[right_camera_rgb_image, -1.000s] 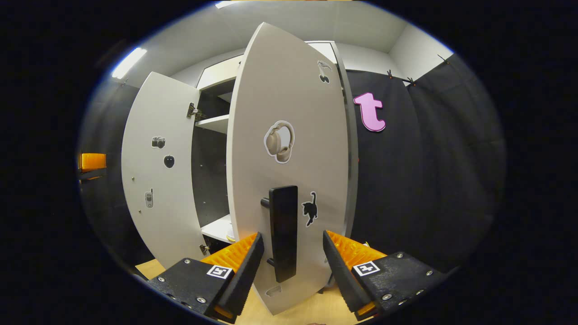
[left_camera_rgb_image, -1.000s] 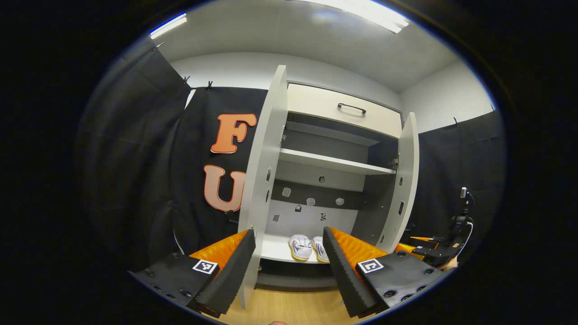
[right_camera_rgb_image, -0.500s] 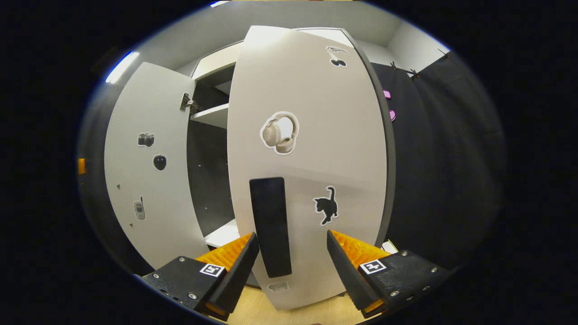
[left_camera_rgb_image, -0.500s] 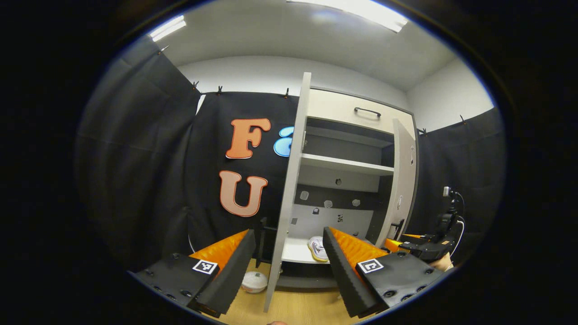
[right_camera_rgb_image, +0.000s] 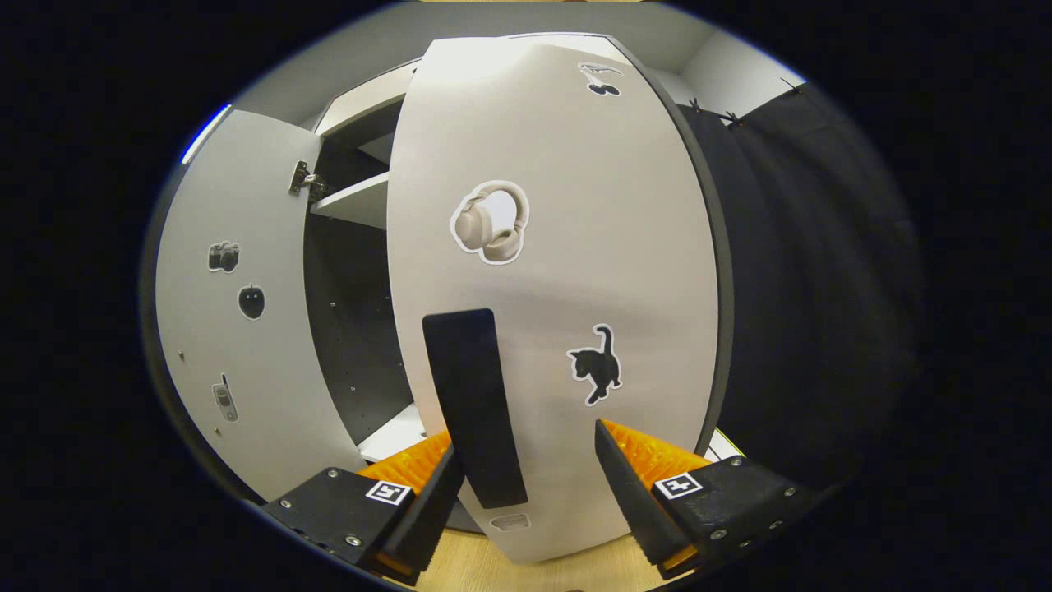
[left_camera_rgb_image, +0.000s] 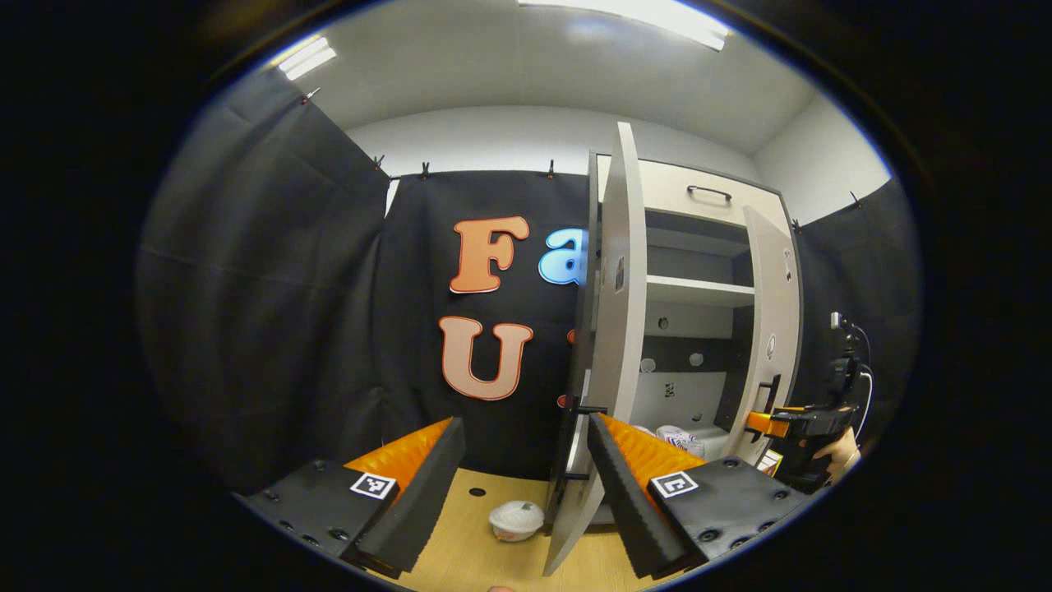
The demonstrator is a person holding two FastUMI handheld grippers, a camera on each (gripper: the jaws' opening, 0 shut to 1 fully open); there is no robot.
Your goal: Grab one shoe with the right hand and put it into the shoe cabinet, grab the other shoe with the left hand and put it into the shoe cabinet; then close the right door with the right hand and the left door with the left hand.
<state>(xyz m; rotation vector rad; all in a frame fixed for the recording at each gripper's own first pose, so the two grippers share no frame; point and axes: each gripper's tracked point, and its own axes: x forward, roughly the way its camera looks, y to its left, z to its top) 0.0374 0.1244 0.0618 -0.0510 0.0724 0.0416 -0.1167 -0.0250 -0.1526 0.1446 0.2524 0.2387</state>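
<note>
In the left gripper view, the left gripper (left_camera_rgb_image: 526, 485) hangs with its jaws spread wide and nothing between them. Past it, on the pale wooden floor (left_camera_rgb_image: 468, 510), sits a small white round bowl-like object (left_camera_rgb_image: 516, 520), just left of the foot of the tall white left door (left_camera_rgb_image: 612, 329), seen nearly edge-on and standing wide open. Right of that door lies the open white shoe cabinet (left_camera_rgb_image: 699, 238) with a dark interior; its upper white shelf (left_camera_rgb_image: 699, 290) is bare, and on its bottom shelf lies a white patterned shoe (left_camera_rgb_image: 680, 440), partly hidden. Farther right, the white right door (left_camera_rgb_image: 772, 329) stands partly shut.

In the right gripper view, the right gripper (right_camera_rgb_image: 526, 485) has its jaws spread, straddling the lower end of the door's black bar handle (right_camera_rgb_image: 472, 407); whether either finger touches it, I cannot tell.
</note>
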